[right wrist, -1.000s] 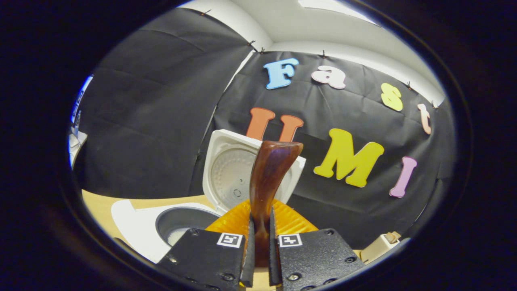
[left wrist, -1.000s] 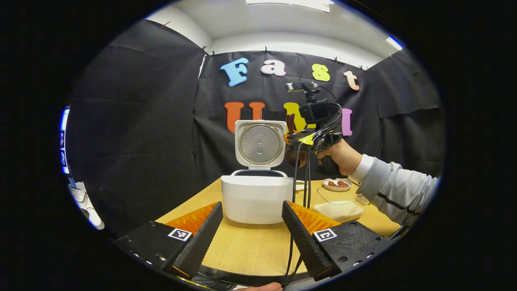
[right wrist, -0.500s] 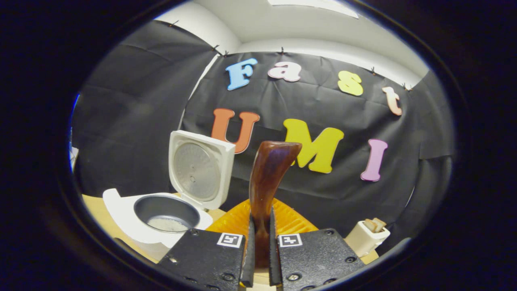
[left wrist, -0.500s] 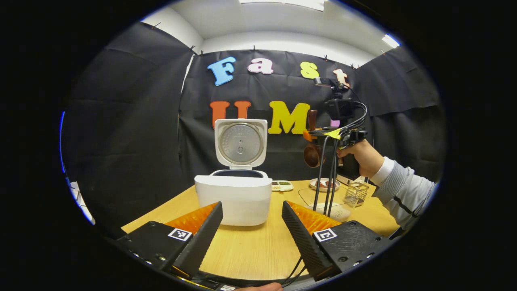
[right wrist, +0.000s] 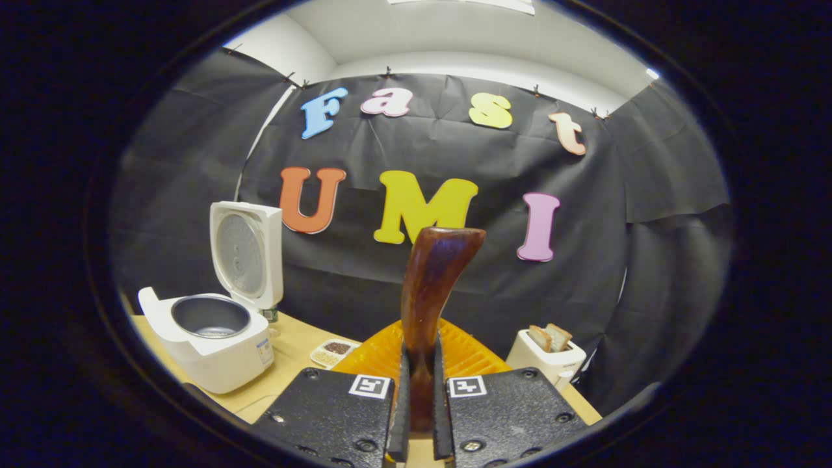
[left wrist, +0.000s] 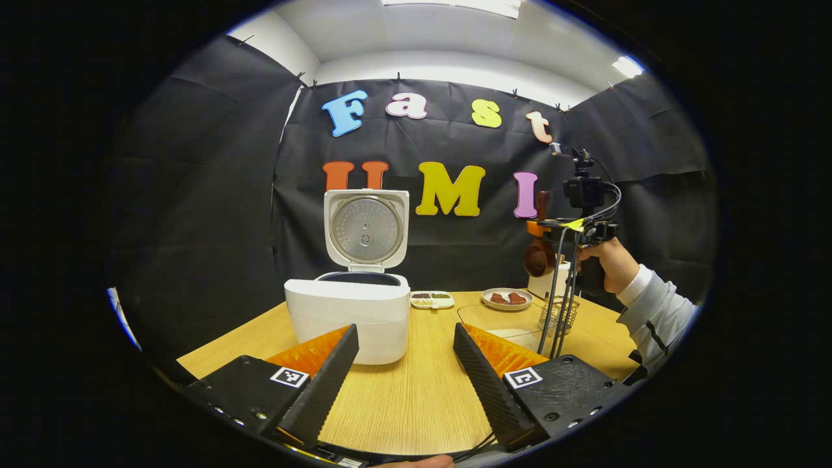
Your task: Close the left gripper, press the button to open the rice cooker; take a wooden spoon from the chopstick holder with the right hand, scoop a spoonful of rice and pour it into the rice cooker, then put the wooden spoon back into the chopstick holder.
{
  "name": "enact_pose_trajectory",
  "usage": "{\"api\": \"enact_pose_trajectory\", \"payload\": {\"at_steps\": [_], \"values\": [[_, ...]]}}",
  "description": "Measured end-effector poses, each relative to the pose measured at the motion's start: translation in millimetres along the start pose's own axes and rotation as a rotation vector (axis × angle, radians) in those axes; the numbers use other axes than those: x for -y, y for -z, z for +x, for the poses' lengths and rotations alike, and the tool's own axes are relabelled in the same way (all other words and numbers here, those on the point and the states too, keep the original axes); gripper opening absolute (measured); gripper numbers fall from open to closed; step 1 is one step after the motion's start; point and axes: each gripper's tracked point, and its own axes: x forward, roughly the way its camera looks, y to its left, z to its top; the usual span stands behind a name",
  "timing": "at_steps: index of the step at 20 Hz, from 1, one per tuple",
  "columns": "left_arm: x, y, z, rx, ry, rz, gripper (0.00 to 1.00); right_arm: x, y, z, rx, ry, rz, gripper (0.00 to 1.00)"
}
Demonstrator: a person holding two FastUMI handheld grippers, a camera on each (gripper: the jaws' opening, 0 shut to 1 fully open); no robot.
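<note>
My right gripper has swung right, away from the one open rice cooker, clamped on one wooden spoon held high above the mesh chopstick holder. Left gripper gapes, holding nothing.

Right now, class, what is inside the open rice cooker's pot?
In the right gripper view, the rice cooker stands open and its grey inner pot shows bare walls with a pale patch at the bottom, too small to identify. The near rim hides part of the floor.
</note>
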Motion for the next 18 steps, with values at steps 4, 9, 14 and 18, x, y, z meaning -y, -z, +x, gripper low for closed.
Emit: {"api": "enact_pose_trajectory", "payload": {"at_steps": [4, 9, 14, 18], "values": [[3.8, -3.4, 4.4, 0.016, -0.013, -0.032, 0.94, 41.7, 20.1, -9.1, -0.020, 0.044, 0.040, 0.20], [18.6, -3.5, 9.7, 0.026, -0.007, -0.029, 0.94, 69.8, 46.3, -12.4, -0.051, 0.067, 0.077, 0.21], [31.5, -7.9, 15.1, 0.043, 0.004, -0.011, 0.94, 86.2, 80.9, -11.2, -0.104, 0.073, 0.136, 0.24], [40.5, -2.4, 24.5, 0.035, 0.023, -0.026, 0.94, 97.5, 88.8, -8.9, -0.093, 0.092, 0.150, 0.23]]}}
